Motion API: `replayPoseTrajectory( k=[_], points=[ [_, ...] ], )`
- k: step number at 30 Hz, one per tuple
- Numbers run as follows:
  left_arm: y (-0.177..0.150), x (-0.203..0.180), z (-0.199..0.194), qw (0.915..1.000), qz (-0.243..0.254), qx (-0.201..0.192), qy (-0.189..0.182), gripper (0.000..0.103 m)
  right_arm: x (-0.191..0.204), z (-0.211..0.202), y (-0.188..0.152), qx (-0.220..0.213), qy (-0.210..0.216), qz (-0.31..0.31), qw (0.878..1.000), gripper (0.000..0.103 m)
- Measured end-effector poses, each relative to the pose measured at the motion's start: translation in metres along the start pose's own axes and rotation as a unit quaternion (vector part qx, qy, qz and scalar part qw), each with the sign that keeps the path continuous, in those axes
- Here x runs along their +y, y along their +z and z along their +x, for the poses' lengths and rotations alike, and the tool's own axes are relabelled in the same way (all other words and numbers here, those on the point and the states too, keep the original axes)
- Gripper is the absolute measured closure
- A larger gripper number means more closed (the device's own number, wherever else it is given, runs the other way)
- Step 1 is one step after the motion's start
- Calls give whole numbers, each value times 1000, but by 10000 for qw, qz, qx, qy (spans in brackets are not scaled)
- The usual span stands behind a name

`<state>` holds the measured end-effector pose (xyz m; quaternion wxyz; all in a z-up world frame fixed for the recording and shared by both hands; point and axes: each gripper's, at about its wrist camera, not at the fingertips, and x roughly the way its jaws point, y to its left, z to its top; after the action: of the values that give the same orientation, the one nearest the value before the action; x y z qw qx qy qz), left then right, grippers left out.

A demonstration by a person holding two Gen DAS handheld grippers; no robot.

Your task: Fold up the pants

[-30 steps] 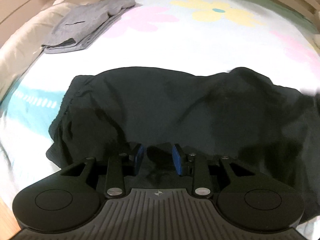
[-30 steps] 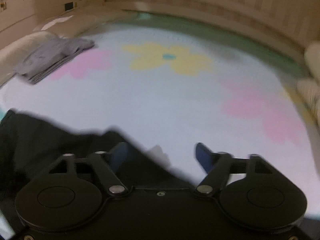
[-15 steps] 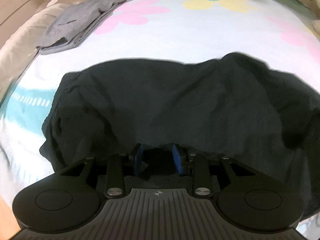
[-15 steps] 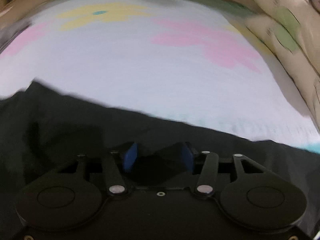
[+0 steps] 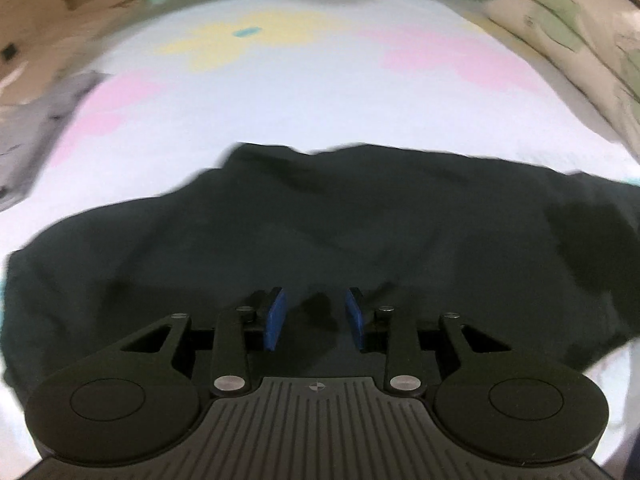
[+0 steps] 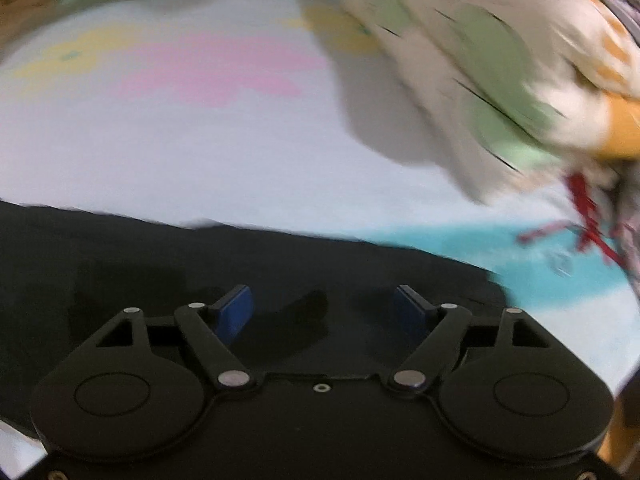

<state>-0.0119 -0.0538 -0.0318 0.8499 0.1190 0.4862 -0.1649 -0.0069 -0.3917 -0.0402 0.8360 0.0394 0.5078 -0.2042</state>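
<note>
Directly beneath the right hand-held gripper [image 6: 322, 312], black pants [image 6: 160, 264].

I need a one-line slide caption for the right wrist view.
Right hand-held gripper, jaws open, above black pants on a flower-print bedsheet.

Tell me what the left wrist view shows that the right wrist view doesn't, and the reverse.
Left wrist only: the folded grey clothes at the far left edge, and the left gripper, jaws narrow around a fold of black cloth.

Right wrist only: a heap of patterned fabric with red strings at the right, a teal stripe, and the right gripper, whose jaws have just been opening, pads clear of cloth.

Both: the black pants on the flowered sheet.
</note>
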Motion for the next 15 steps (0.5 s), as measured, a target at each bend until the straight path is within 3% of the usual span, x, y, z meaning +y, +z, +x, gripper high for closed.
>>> replayPoseTrajectory(
  k=[4,7,10,15],
  points=[
    [-4,-12,18,9996,71,276,-89,71,-67,16,-18,227,-274,848,9958,25],
    [-9,-18,35,9991,154,374,117,67,-103,27,-26,437,-222,1440,9884,36],
    [-15,-25,35,9982,332,99,488,50,-127,28,-43,490,-63,1862,9813,38],
    [-18,-21,36,9986,197,87,473,46,-136,24,-48,383,99,2019,9786,38]
  ],
)
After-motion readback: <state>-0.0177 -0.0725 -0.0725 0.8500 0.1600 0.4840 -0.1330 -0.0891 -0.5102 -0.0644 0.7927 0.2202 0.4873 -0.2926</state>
